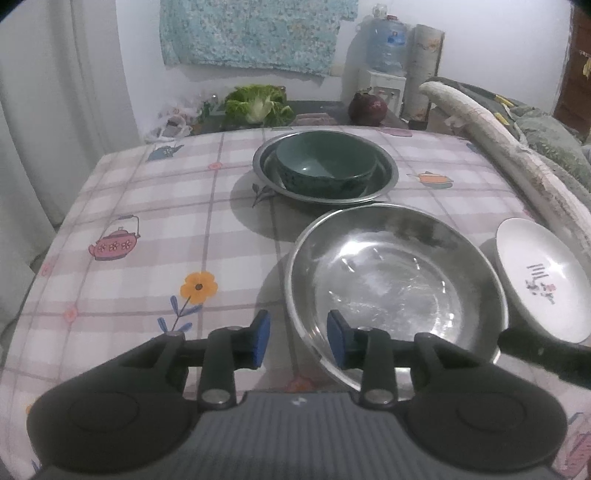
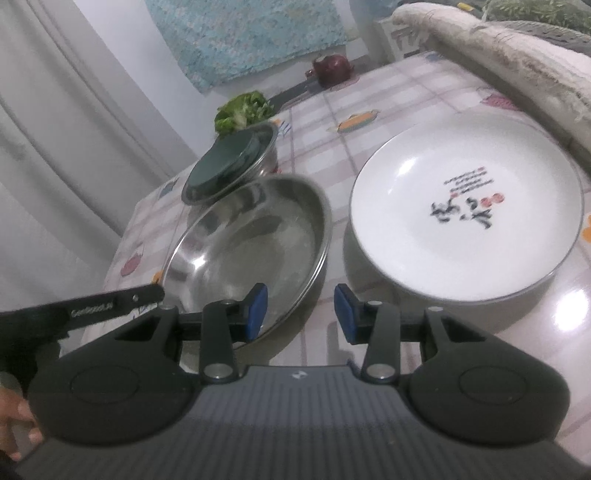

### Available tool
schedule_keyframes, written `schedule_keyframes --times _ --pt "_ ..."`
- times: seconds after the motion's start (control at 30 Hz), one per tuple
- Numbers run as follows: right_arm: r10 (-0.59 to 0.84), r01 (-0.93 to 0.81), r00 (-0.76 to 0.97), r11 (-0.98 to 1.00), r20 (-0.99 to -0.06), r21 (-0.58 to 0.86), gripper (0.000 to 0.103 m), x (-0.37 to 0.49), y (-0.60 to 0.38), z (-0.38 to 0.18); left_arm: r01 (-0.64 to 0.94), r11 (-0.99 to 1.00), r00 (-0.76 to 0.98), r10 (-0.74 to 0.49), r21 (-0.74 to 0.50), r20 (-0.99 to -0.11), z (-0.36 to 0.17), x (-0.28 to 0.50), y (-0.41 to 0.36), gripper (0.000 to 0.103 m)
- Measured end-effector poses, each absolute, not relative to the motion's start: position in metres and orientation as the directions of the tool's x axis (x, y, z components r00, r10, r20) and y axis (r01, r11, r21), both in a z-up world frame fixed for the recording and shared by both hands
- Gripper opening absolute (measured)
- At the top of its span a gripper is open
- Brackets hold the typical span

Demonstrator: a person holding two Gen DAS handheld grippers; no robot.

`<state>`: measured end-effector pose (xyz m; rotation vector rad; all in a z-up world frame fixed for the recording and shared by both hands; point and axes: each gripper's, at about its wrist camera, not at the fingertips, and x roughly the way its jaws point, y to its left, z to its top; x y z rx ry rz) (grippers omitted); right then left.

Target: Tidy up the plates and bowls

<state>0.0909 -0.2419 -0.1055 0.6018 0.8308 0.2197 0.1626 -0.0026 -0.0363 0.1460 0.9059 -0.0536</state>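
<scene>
L tool [image 1: 298,343] spread wide over steel bowl [image 1: 395,280] rim — R tool [image 2: 301,314] released, near white plate [image 2: 466,206].

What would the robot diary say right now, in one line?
left gripper: open, straddling steel pan rim | right gripper: open, empty | white plate: on table | green bowl: nested

Ahead of your left claw the checked bench [image 1: 147,206] meets a white wall [image 1: 498,55] hung with blue cloth [image 1: 255,33]; pale curtains [image 1: 55,110] hang leftward.

White plate [image 1: 546,277] cut off at right edge; print blurred.
</scene>
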Motion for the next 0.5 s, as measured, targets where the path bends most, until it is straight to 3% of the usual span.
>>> schedule_keyframes --times 0.17,0.23,0.4,0.5 --pt "0.414 0.062 0.656 0.804 -0.631 0.592 0.039 0.097 -0.237 -0.113 0.098 0.991 0.598 0.016 0.093 -0.802 -0.045 0.170 -0.002 0.031" --pt "0.414 0.068 0.659 0.799 -0.628 0.598 0.039 0.102 -0.237 -0.115 0.090 0.992 0.588 0.014 0.083 -0.808 -0.048 0.173 -0.001 0.021" --pt "0.418 0.069 0.665 0.791 -0.619 0.608 0.036 0.119 -0.234 -0.123 0.076 0.995 0.577 0.009 0.064 -0.816 -0.053 0.176 0.003 0.019" --pt "0.411 0.060 0.663 0.804 -0.626 0.592 0.030 0.128 -0.230 -0.126 0.070 0.995 0.578 0.014 0.067 -0.816 -0.054 0.178 0.005 0.019"
